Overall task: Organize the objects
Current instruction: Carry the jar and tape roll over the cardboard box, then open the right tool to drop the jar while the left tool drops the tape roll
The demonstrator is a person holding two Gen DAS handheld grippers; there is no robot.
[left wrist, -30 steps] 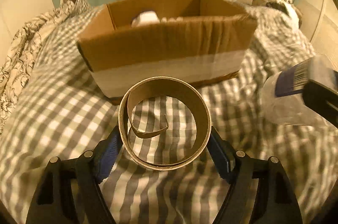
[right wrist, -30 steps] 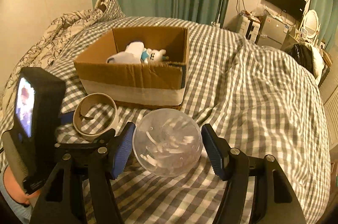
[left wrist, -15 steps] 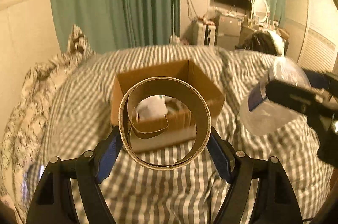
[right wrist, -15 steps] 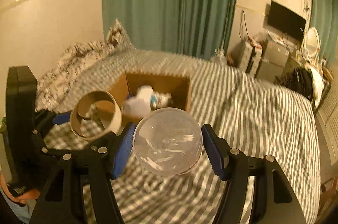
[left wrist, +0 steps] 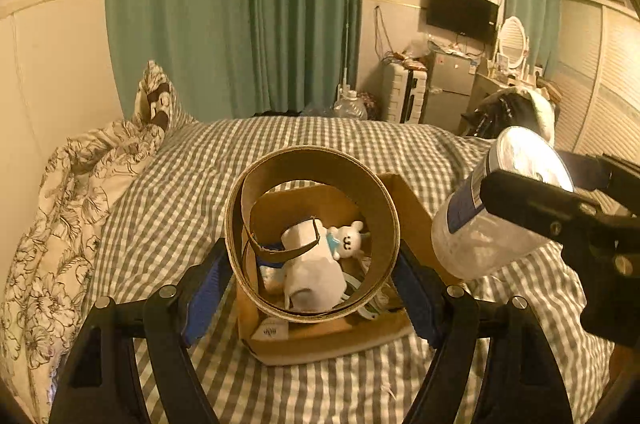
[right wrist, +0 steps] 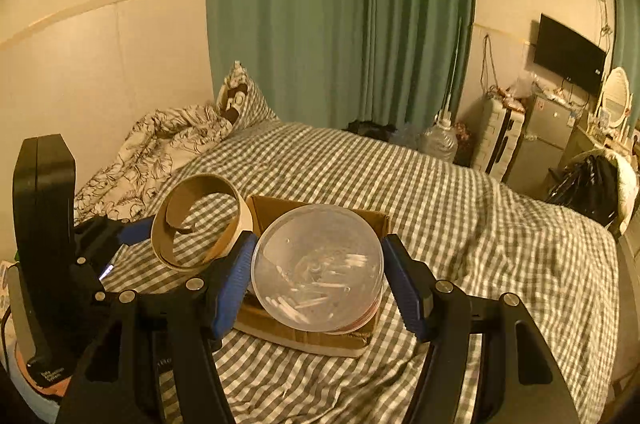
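My left gripper [left wrist: 312, 264] is shut on a brown cardboard tape ring [left wrist: 384, 216], held in the air above an open cardboard box [left wrist: 332, 340] on the bed. The ring also shows in the right wrist view [right wrist: 168, 224]. Through the ring I see a white plush toy [left wrist: 316, 272] and a small white bear [left wrist: 348, 236] inside the box. My right gripper [right wrist: 318, 272] is shut on a clear round plastic container [right wrist: 318, 268] with white sticks inside, held over the box [right wrist: 308, 336]. The container shows at the right of the left wrist view [left wrist: 480, 228].
The box sits on a grey checked bedspread [right wrist: 460, 224]. A floral duvet and pillow [left wrist: 92, 175] lie at the left by the wall. Green curtains [right wrist: 340, 15] hang behind. A TV [left wrist: 462, 9], small fridge and dresser stand at the far right.
Both grippers have risen well above the bed with their objects and now look down over the box from higher up; the box appears smaller and its inside shows.
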